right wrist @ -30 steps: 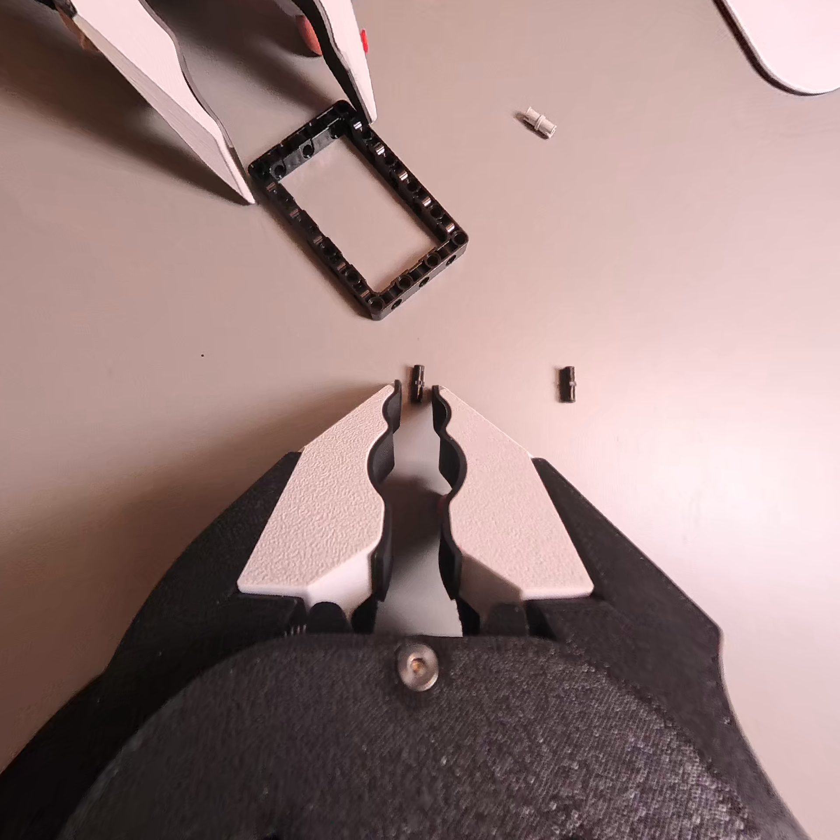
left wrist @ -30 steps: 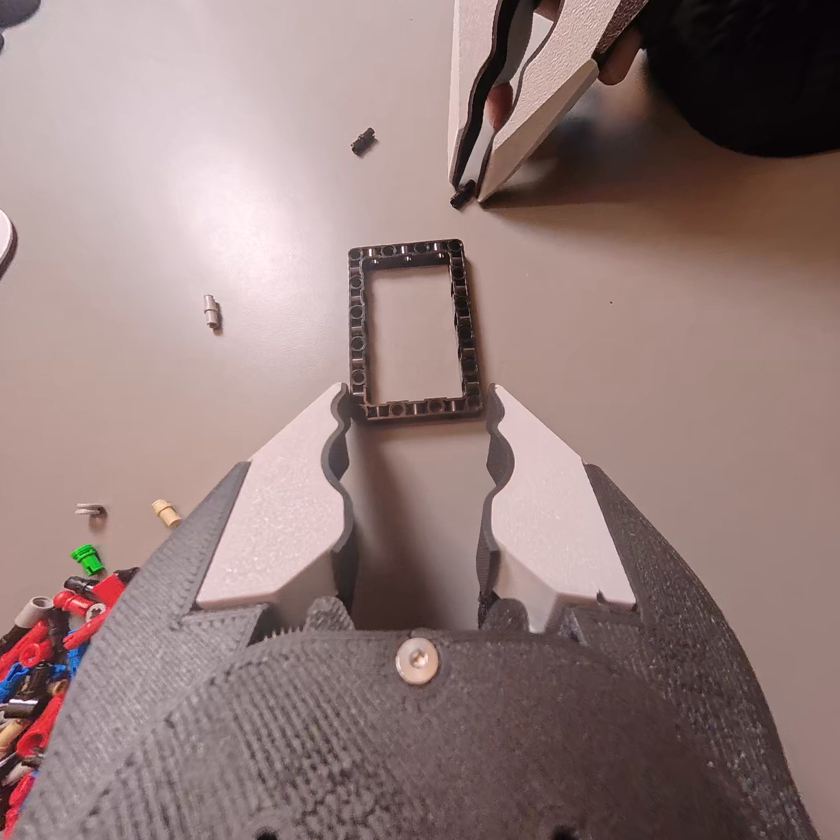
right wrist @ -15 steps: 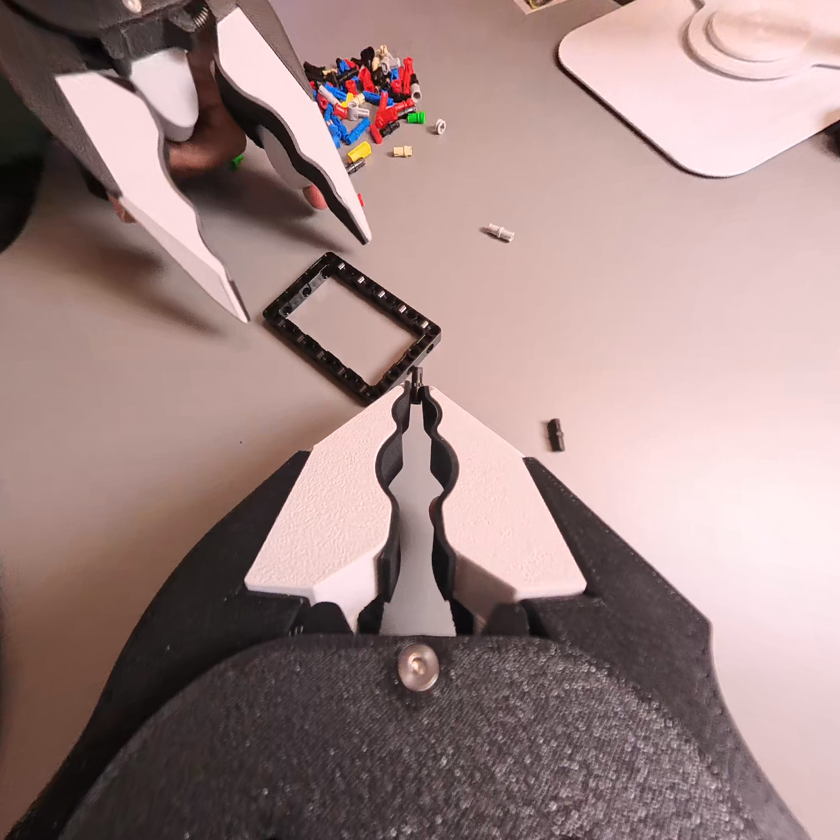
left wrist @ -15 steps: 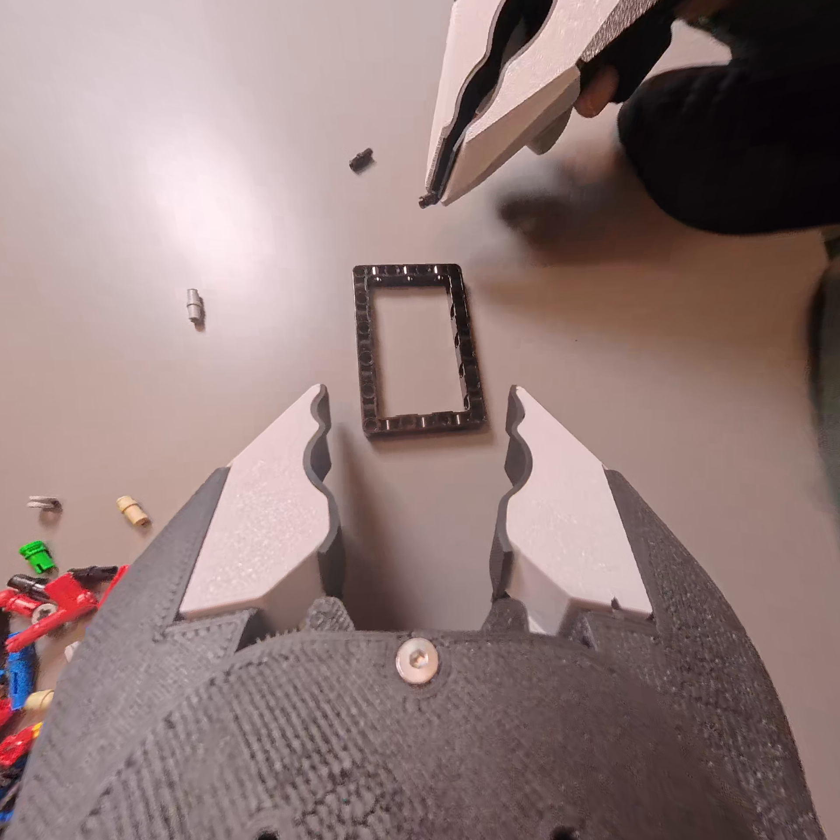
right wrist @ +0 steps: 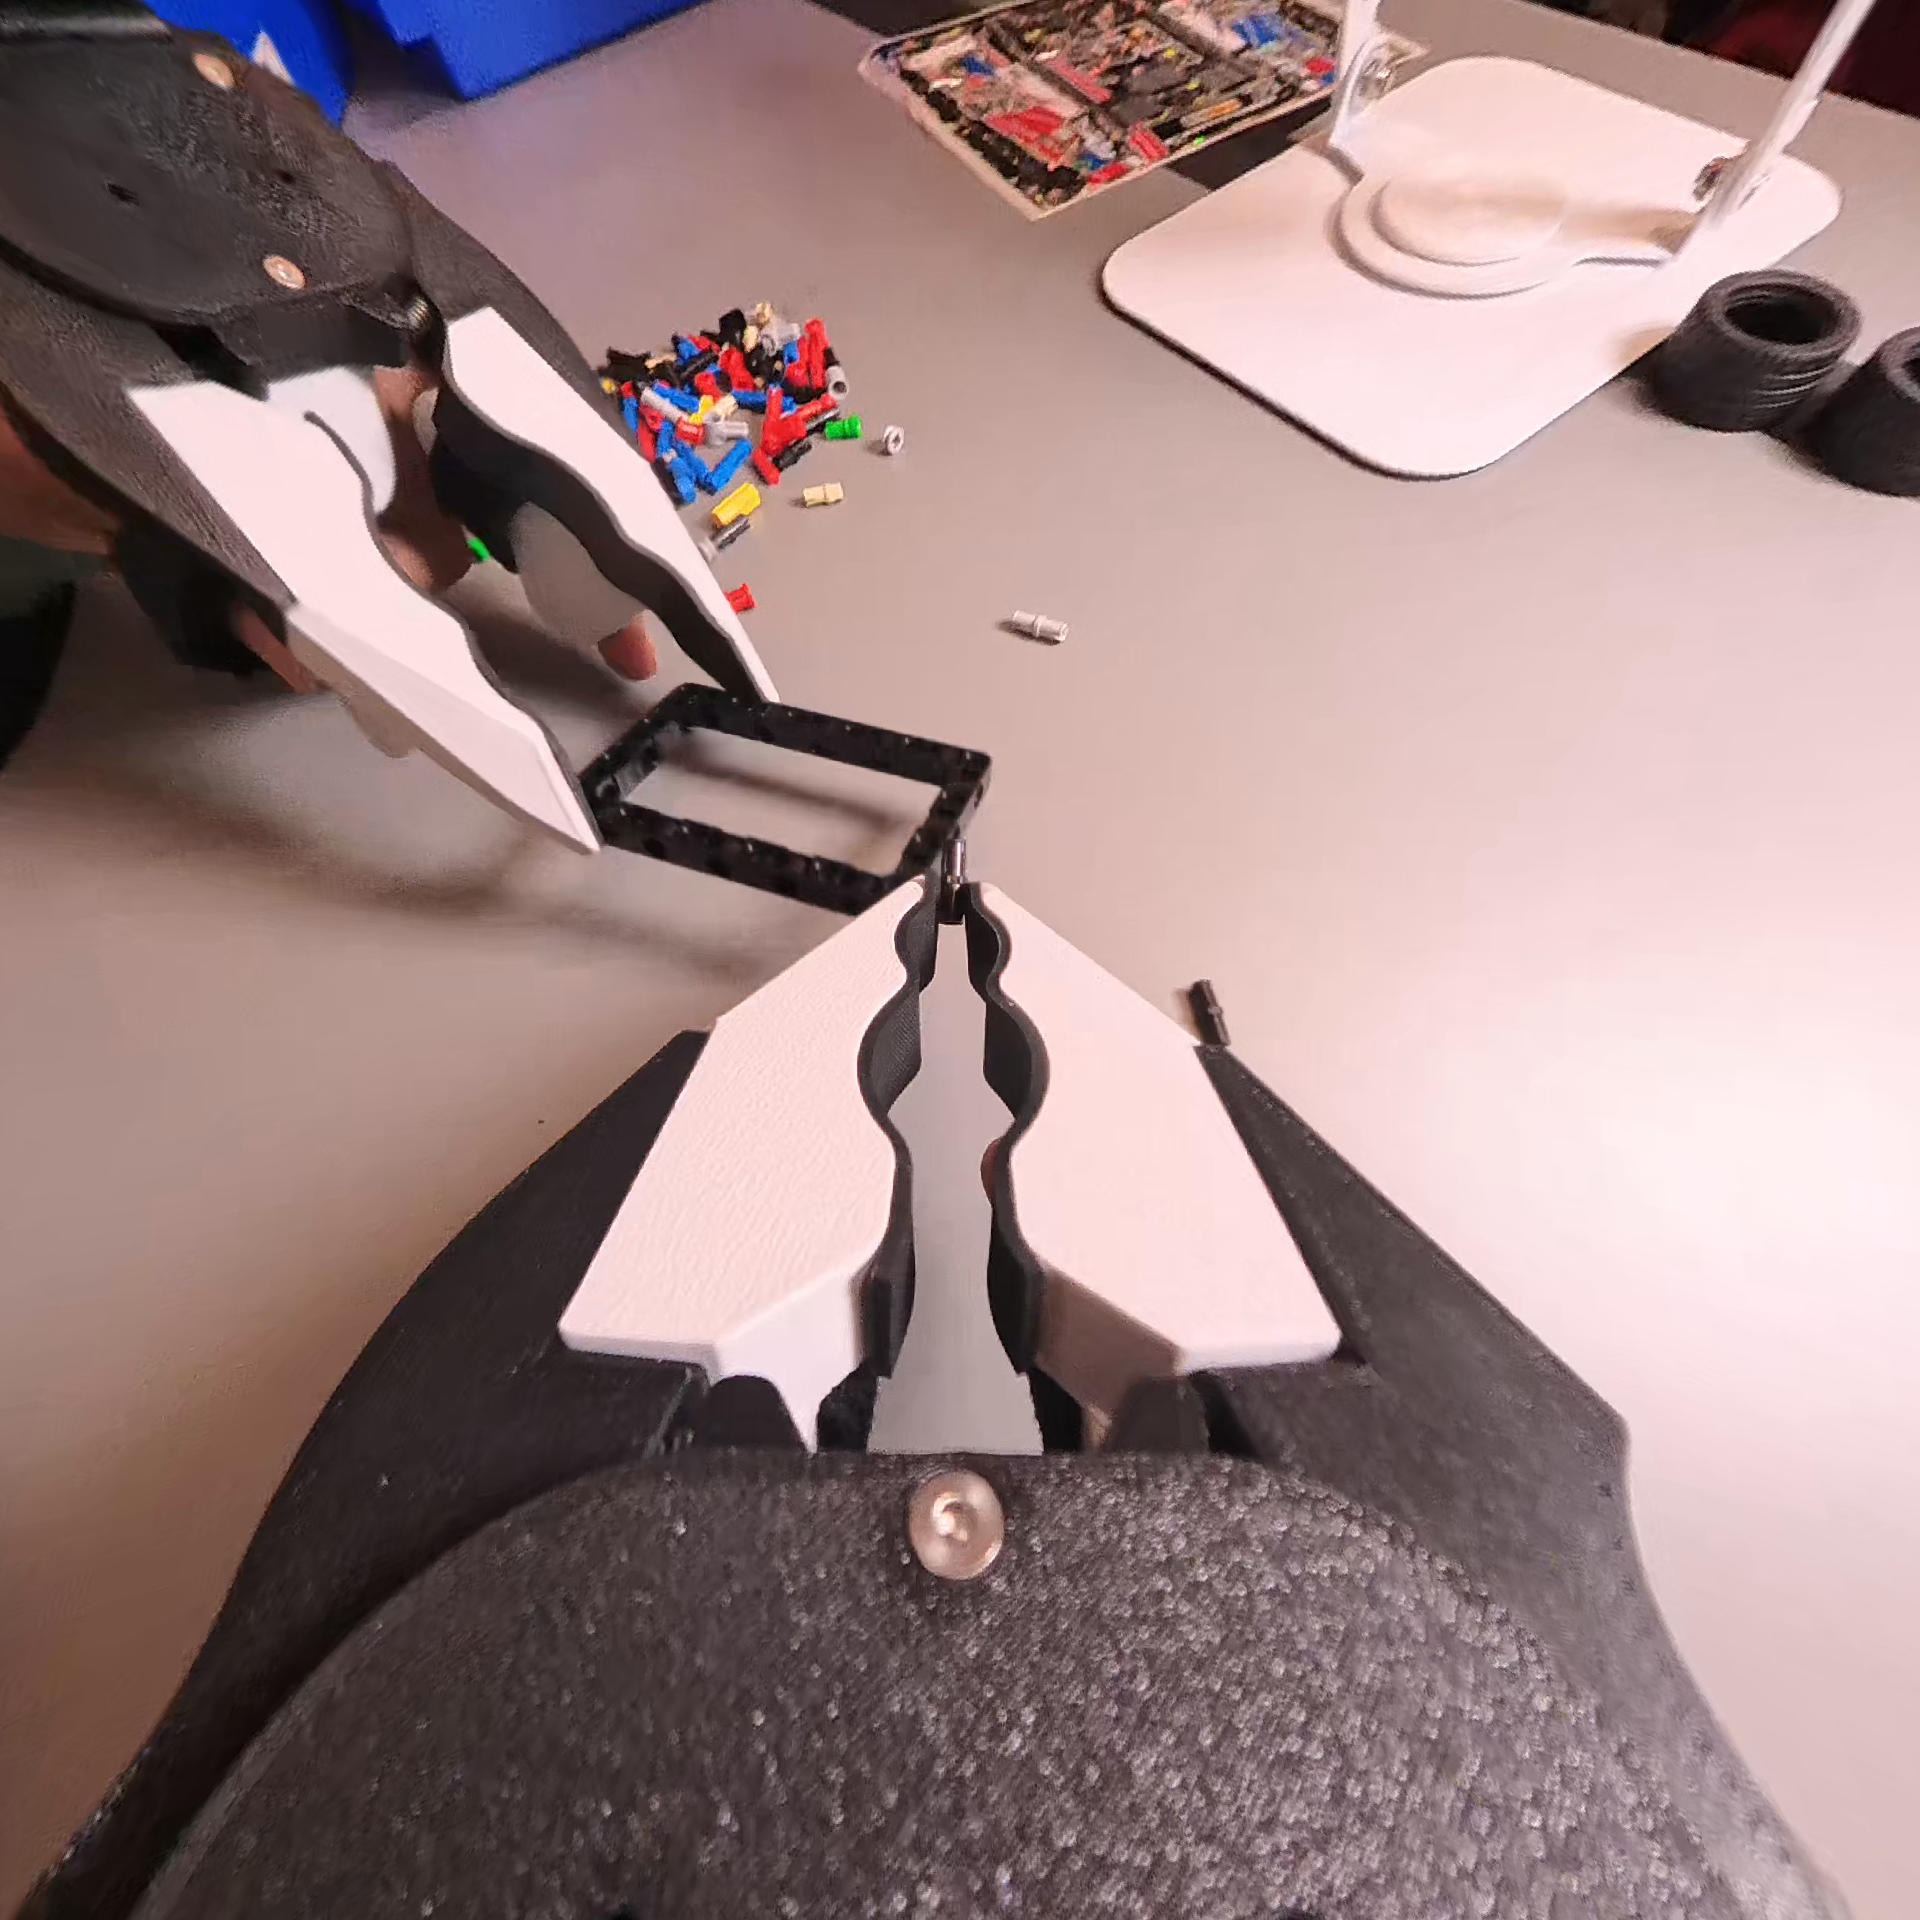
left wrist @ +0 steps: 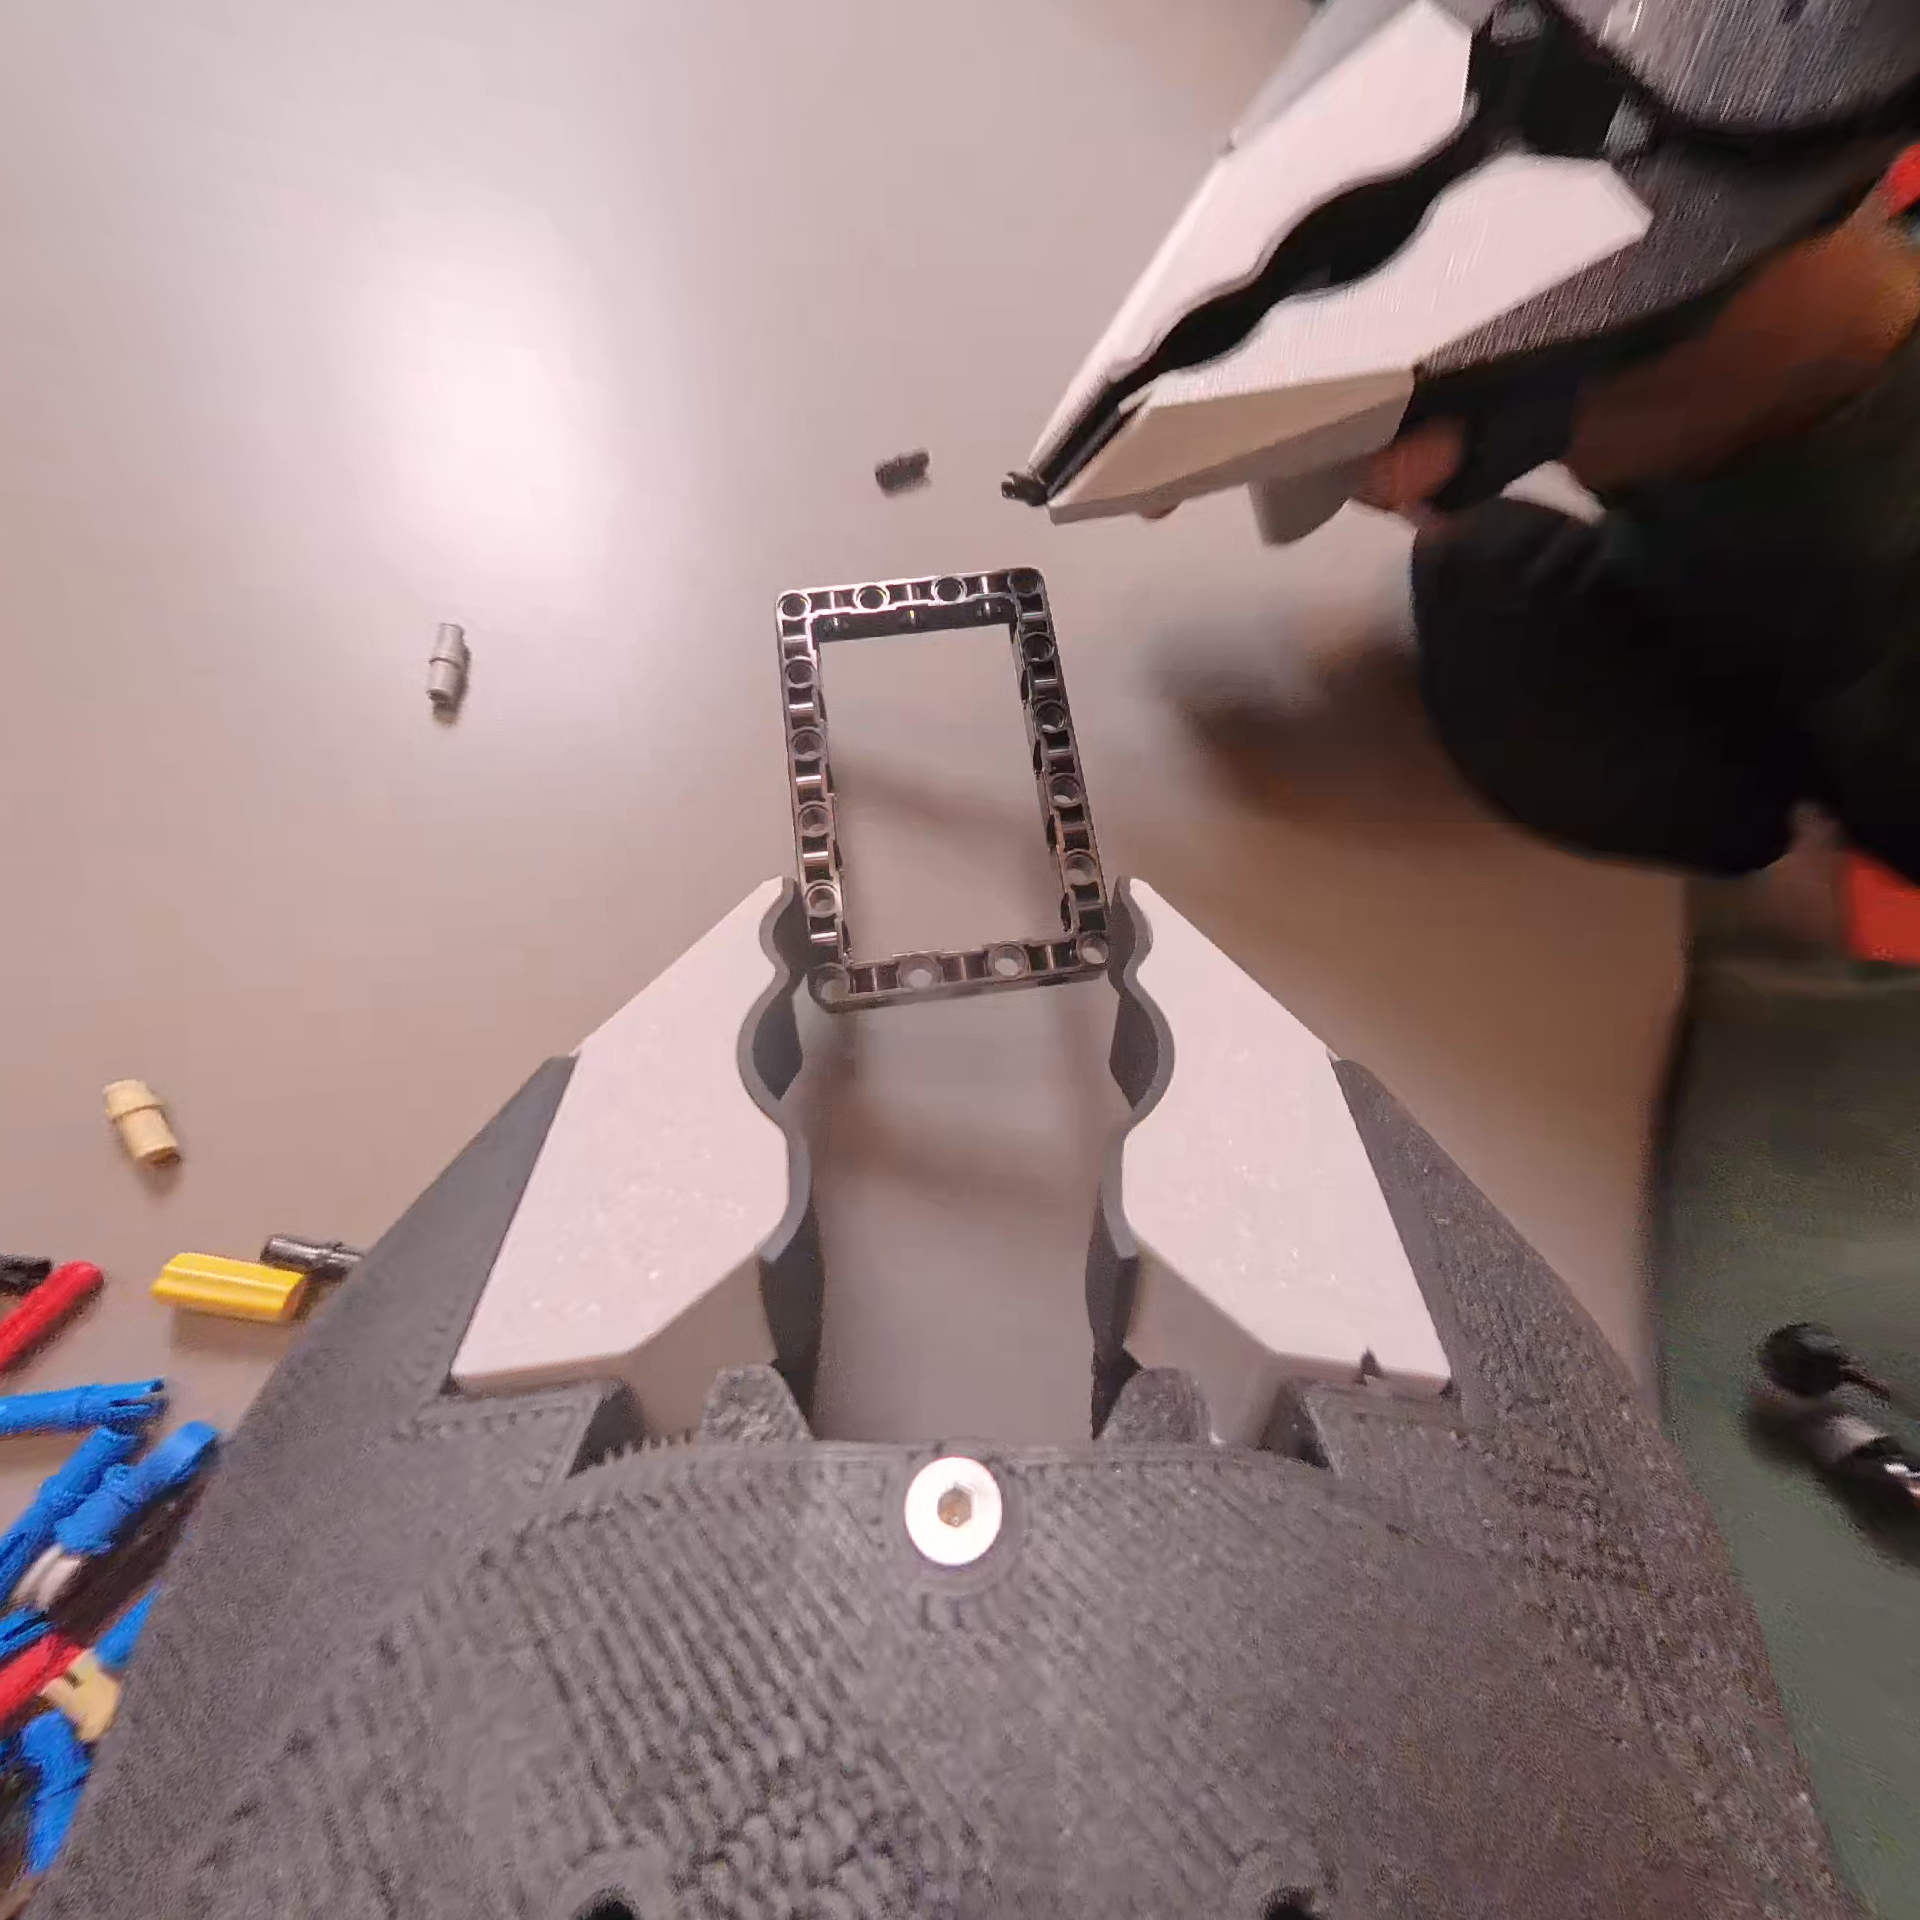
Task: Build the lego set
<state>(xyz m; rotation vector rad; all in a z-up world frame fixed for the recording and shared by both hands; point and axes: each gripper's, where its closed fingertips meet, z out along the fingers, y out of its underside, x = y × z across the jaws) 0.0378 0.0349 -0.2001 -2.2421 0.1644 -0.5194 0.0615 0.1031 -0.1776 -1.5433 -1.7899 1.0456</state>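
— Any boxes with parts in them?
— Blue bins [right wrist: 343, 42] at the far edge; can't see inside. The loose pieces [right wrist: 727, 405] lie heaped on the table [right wrist: 1351, 831].
— And the grippers?
— The left gripper [left wrist: 956, 914] clamps the black frame [left wrist: 935, 790] by its long sides, lifted at a tilt. The right gripper [right wrist: 951, 902] pinches a small black pin [right wrist: 954, 862] at its tips, beside the frame's corner. Another black pin [right wrist: 1210, 1010] lies nearby.
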